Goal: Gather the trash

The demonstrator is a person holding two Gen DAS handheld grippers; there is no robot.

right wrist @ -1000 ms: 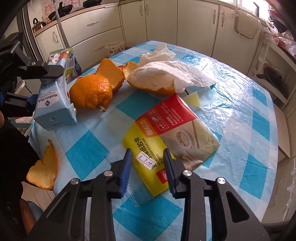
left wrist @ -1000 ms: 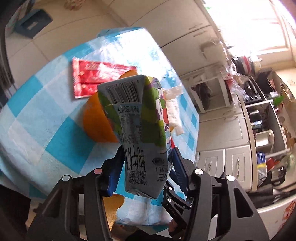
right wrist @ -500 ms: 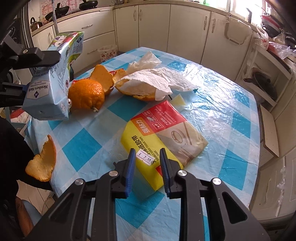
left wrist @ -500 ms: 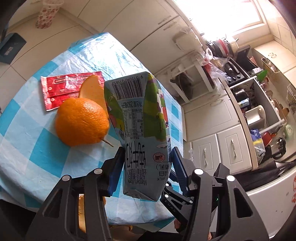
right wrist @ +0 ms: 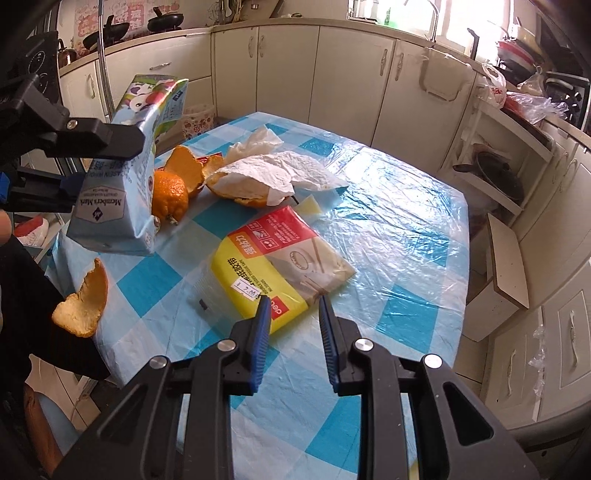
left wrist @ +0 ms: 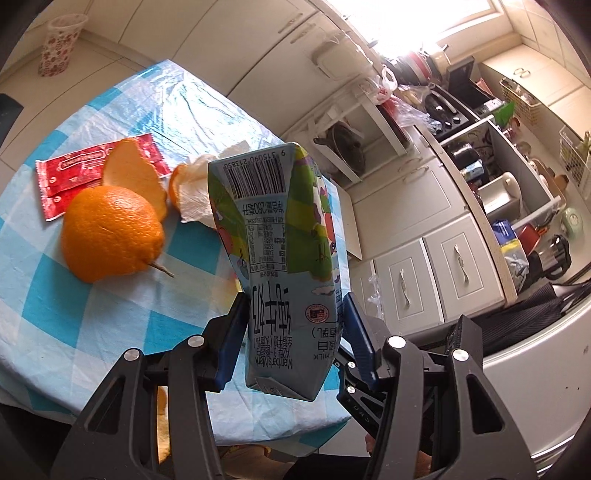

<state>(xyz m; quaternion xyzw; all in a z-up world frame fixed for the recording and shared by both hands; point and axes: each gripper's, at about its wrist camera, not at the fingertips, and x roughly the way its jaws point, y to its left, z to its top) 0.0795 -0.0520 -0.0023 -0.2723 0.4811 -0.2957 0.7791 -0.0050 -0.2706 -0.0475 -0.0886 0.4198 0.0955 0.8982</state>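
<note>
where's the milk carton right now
The milk carton is off the table, clamped in the left tongs. In the right wrist view it hangs at the left, beside the whole orange and above a loose orange peel.

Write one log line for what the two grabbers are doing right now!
left gripper: shut on milk carton, lifted | right gripper: open, empty, over yellow packet

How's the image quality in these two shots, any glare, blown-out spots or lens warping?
Left wrist view: the window at top is blown out to white, and the cabinets bow from fisheye warping; the milk carton reads sharp. Right wrist view: sunlight glares off the plastic table cover, the window is overexposed, and the corners vignette to black.
</note>
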